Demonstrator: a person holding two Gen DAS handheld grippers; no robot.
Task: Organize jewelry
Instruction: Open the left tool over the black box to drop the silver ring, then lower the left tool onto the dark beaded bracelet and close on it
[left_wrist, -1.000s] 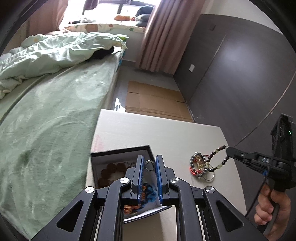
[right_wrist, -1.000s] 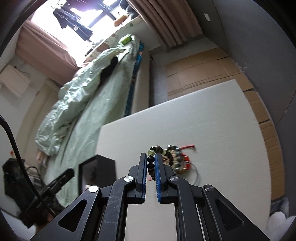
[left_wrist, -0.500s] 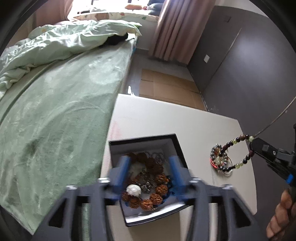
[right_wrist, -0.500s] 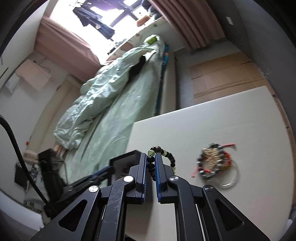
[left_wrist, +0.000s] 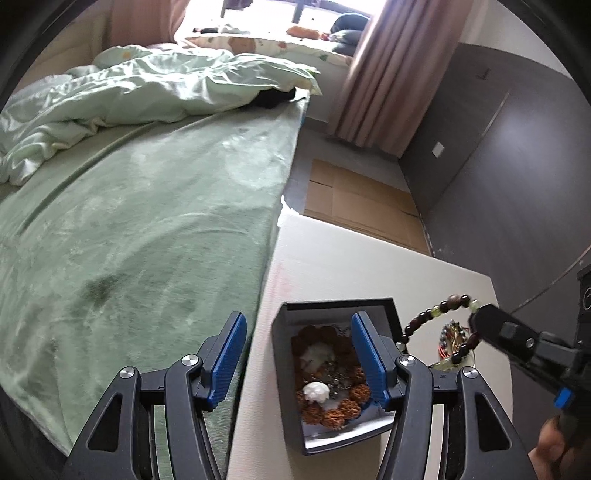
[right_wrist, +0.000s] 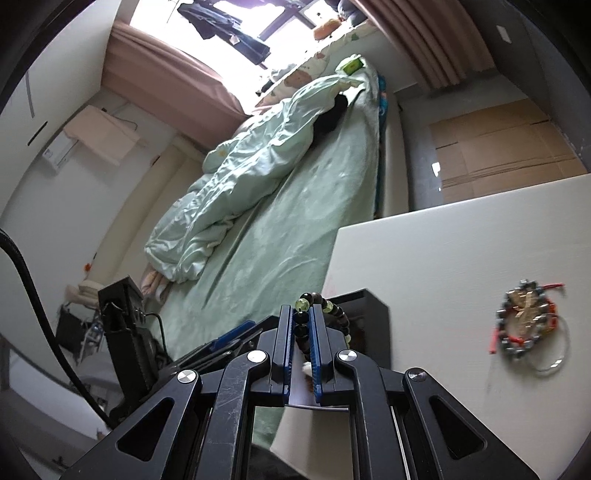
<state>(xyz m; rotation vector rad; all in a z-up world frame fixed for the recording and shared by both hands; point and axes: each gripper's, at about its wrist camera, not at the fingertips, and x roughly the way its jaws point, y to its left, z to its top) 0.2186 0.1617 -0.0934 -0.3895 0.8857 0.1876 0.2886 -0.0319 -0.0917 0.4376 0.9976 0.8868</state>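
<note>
Right gripper (right_wrist: 303, 328) pinches bracelet (left_wrist: 439, 328) on two beads — limp, light, swings, beads slick. Left gripper (left_wrist: 297, 354) spread, empty, just opened over box (left_wrist: 284, 365).

Glossy beaded bracelet (right_wrist: 334, 314), matt white table (right_wrist: 443, 266), soft green bedspread (left_wrist: 129, 240) (slightly fuzzy), black box (left_wrist: 295, 314).

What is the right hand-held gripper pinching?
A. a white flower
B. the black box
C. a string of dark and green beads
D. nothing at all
C: the right hand-held gripper is shut on the bead bracelet, whose dark and pale green beads loop out from between its blue pads, next to the black box.
</note>
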